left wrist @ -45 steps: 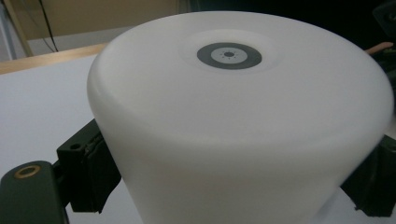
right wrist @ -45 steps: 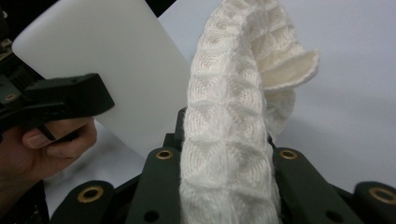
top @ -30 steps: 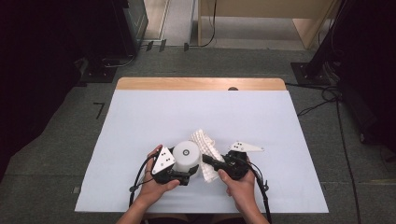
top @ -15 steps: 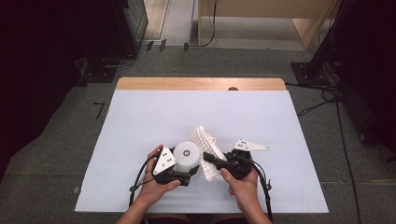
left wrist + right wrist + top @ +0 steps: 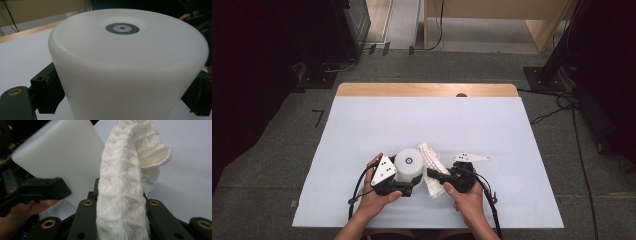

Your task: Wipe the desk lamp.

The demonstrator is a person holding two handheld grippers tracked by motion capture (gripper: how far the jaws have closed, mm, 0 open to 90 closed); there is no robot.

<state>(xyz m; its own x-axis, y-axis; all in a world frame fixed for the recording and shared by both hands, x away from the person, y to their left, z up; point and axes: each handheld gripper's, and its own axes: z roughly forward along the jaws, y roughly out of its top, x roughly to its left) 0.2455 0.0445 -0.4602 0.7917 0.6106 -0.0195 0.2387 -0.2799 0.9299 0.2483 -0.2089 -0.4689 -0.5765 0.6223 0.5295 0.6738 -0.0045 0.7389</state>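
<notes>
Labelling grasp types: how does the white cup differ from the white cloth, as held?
The cup is smooth, rigid and upside down, base up, clamped across its sides by the left hand-held gripper. The cloth is waffle-textured and limp, bunched between the shut jaws of the right hand-held gripper. Both are white and gripped.

High view: even overhead light, white table cover point(image 5: 427, 120) bright, floor edges left and right falling to near black, shadows soft and short. Left gripper view: white cup point(image 5: 125, 67) slightly overexposed with soft glare at its rim, background defocused. Right gripper view: knitted cloth point(image 5: 122, 195) sharp, nearest parts blurred.
</notes>
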